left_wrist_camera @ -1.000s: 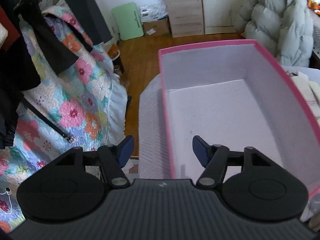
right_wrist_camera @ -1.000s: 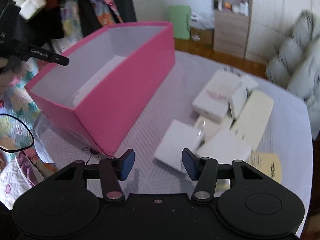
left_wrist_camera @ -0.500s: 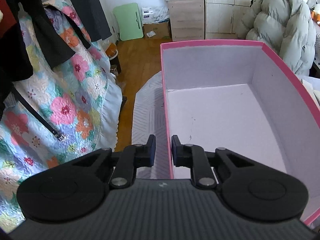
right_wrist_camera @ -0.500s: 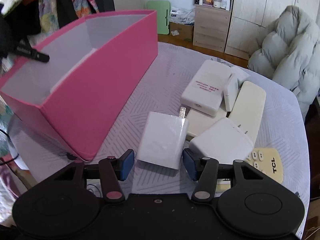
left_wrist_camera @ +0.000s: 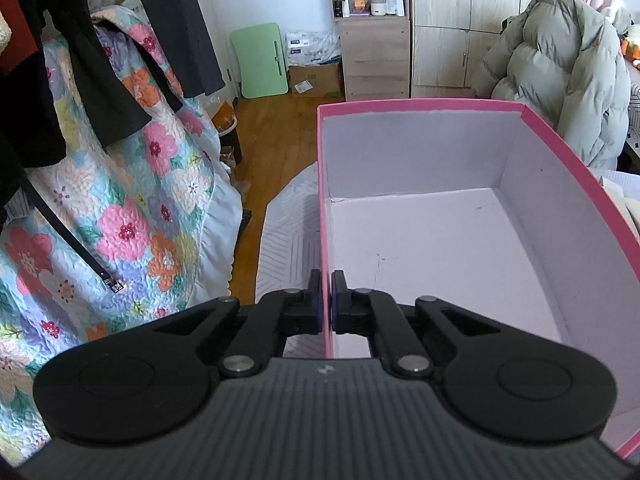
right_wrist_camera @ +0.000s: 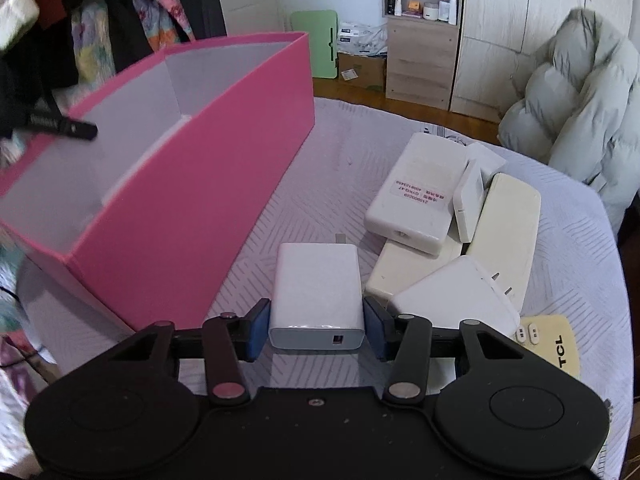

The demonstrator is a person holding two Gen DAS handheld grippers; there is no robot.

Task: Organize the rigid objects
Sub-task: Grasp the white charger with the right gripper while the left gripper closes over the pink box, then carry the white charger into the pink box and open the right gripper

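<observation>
While the right gripper [right_wrist_camera: 316, 334] straddles the white USB charger [right_wrist_camera: 318, 290] lying on the table [right_wrist_camera: 580, 264] beside the pink box [right_wrist_camera: 192, 216], its blue pads sit wide, flanking the charger's sides, contact unclear. Squeezing evenly across the flat faces should prevent twisting. The left gripper [left_wrist_camera: 325, 304] is pinched onto the box's side wall, steadying it. Other adapters [right_wrist_camera: 424, 196] lie farther off.

"TCL" in black on the cream remote control [right_wrist_camera: 558, 350] at the counter's right edge. Red print, upside down and too small to read, on the large white adapter [right_wrist_camera: 416, 196]. Nothing else legible.
</observation>
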